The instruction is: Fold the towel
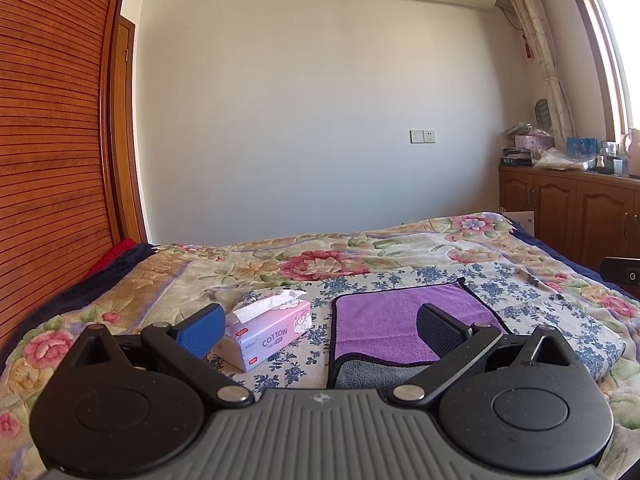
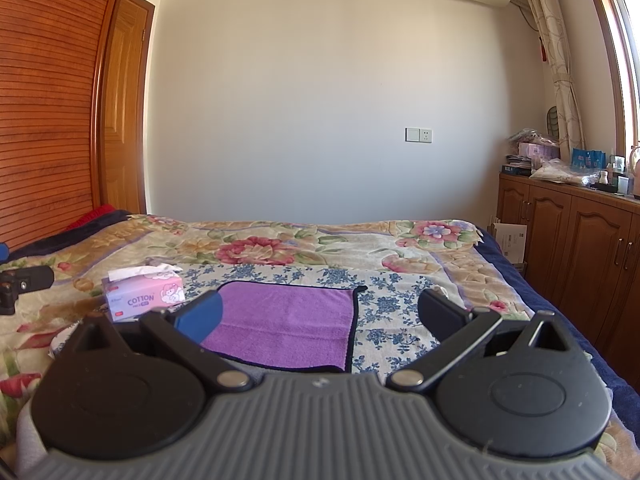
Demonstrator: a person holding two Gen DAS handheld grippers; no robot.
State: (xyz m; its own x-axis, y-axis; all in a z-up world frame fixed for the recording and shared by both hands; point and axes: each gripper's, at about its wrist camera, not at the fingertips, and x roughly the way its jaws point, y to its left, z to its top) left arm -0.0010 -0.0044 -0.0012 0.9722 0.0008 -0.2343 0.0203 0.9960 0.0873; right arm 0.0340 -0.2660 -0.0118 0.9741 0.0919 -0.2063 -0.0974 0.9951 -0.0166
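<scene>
A: Nearest item first. Left gripper (image 1: 320,330): jaws spread wide, nothing between them, held low over the near edge of the bed (image 1: 400,240). Right gripper (image 2: 320,316): likewise spread and empty.

B: Towel location?

A: The purple towel (image 1: 384,320) lies on the blue-flowered sheet (image 1: 500,280) toward the near edge of the bed, flat except at its near left corner, which is turned back to show the grey underside. A tissue box (image 1: 268,332) stands just beside its left edge.

B: Procedure for the current step?

A: Judged as the initial grasp. Bring each gripper down onto one near corner, pinch only the towel's bound edge, not the sheet beneath, and lift both corners evenly. Flatten the turned-back corner before folding.

B: Differences between views?

A: The left wrist view shows the grey flap; the right wrist view hides that corner behind the gripper body, but shows the towel's right edge and far right corner loop, probably a hanging tab.
</scene>
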